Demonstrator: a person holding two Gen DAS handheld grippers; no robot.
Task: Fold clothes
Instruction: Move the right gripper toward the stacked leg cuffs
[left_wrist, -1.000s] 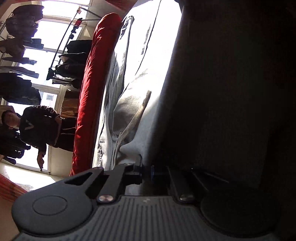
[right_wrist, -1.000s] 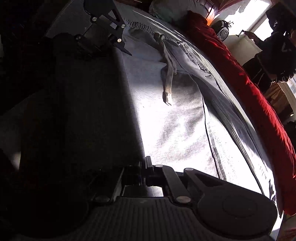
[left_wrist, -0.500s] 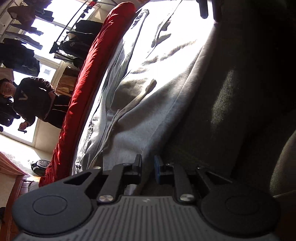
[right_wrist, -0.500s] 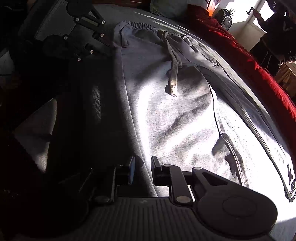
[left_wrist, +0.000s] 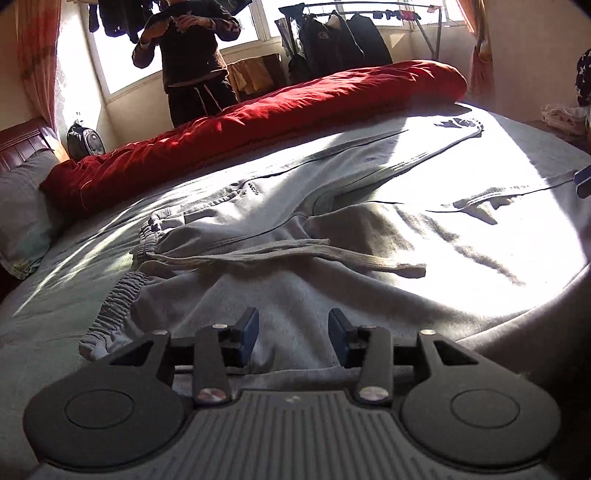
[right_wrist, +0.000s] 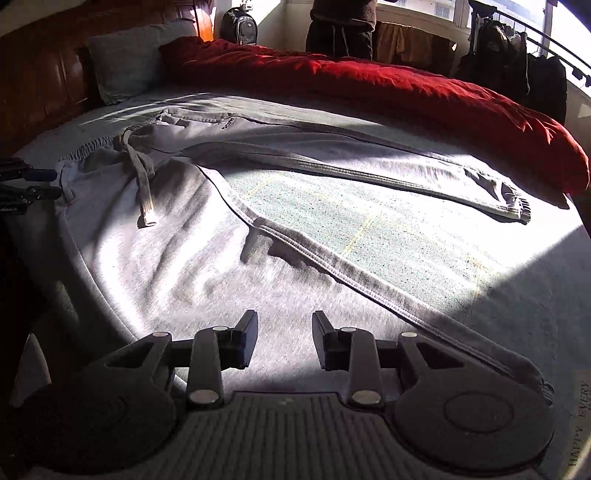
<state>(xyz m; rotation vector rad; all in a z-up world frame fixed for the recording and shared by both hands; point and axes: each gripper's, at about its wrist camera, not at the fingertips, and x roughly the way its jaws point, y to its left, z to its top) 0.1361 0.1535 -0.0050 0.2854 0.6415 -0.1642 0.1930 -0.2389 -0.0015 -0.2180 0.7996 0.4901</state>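
Grey sweatpants (left_wrist: 280, 295) lie spread flat on the bed (right_wrist: 535, 295), waistband toward the pillow and the two legs splayed apart in a V. The left tongs (left_wrist: 293, 341) hang just above the waist end, the gathered waistband (left_wrist: 114, 306) off to their left and the drawstring (left_wrist: 295, 254) just ahead; their jaws are opening, with nothing pinched between them, only cloth lying beneath. To the right, the right tongs (right_wrist: 284, 341) hover over the near leg (right_wrist: 258, 288), the far leg (right_wrist: 369, 177) well ahead beside the rolled red duvet (right_wrist: 406, 92); these jaws are opening too and hold nothing. This looks like the laying-out step just finished, both ends let go. The next move probably calls for pinching one leg's outer edge at waist and cuff and carrying it over onto the other leg.
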